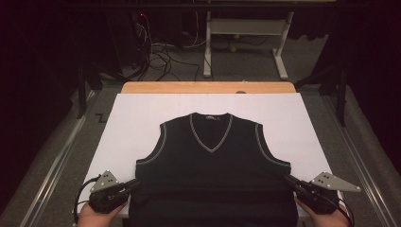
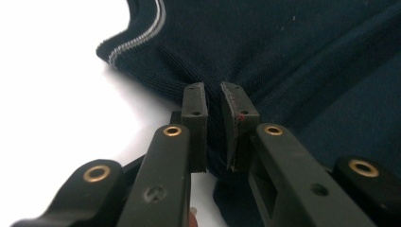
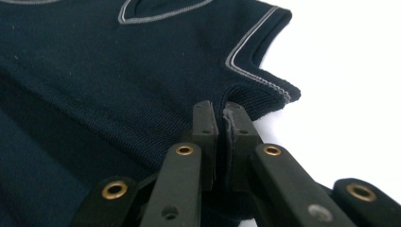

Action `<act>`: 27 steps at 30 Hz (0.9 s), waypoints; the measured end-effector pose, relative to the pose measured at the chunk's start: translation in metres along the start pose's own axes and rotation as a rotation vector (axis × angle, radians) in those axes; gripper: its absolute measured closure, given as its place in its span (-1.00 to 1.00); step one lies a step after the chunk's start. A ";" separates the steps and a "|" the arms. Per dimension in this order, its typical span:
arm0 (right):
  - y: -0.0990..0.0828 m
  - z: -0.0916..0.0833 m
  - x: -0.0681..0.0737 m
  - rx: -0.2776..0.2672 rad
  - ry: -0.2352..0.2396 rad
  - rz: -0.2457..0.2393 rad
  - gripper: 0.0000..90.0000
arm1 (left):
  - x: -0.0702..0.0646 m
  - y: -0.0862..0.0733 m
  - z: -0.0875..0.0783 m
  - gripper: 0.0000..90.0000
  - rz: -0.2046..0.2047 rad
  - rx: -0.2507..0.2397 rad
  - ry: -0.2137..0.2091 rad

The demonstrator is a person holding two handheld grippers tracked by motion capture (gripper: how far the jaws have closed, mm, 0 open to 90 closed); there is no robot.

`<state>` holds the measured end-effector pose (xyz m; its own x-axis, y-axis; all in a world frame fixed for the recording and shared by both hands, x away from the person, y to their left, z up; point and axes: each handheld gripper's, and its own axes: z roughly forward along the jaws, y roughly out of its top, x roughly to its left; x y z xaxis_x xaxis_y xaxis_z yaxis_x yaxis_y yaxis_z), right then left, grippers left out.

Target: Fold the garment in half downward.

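A dark navy sleeveless knit vest point(image 1: 213, 161) with grey piping at its V-neck and armholes lies flat, front up, on a white board point(image 1: 137, 118). Its lower part hangs over the near edge. My left gripper point(image 1: 135, 183) is shut on the vest's left side seam just below the armhole; in the left gripper view the pads point(image 2: 196, 101) pinch a fold of the knit point(image 2: 283, 56). My right gripper point(image 1: 289, 180) is shut on the right side seam below the other armhole, with fabric point(image 3: 118, 80) squeezed between its pads point(image 3: 205, 118).
The white board rests on a wooden table point(image 1: 208, 87) whose far edge shows beyond it. Metal rails point(image 1: 56, 161) run along both sides. A white table frame point(image 1: 246, 33) and loose cables point(image 1: 161, 56) stand on the floor behind.
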<state>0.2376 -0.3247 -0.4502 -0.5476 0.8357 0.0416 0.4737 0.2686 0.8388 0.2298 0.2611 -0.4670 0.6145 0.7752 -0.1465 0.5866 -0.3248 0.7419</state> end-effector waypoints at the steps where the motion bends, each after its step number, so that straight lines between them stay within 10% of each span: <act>1: -0.001 0.000 0.000 0.007 -0.001 -0.001 0.90 | 0.000 -0.001 0.001 0.70 -0.003 0.006 -0.002; 14: -0.010 0.006 0.002 0.062 0.011 0.008 0.84 | 0.001 -0.006 0.001 0.61 -0.013 0.012 -0.006; 27: 0.002 0.012 -0.010 -0.041 -0.001 0.060 -0.01 | 0.020 0.007 -0.003 -0.22 -0.084 -0.143 0.044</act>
<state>0.2523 -0.3268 -0.4553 -0.5178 0.8505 0.0922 0.4770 0.1976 0.8564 0.2444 0.2757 -0.4623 0.5405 0.8206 -0.1856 0.5522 -0.1796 0.8141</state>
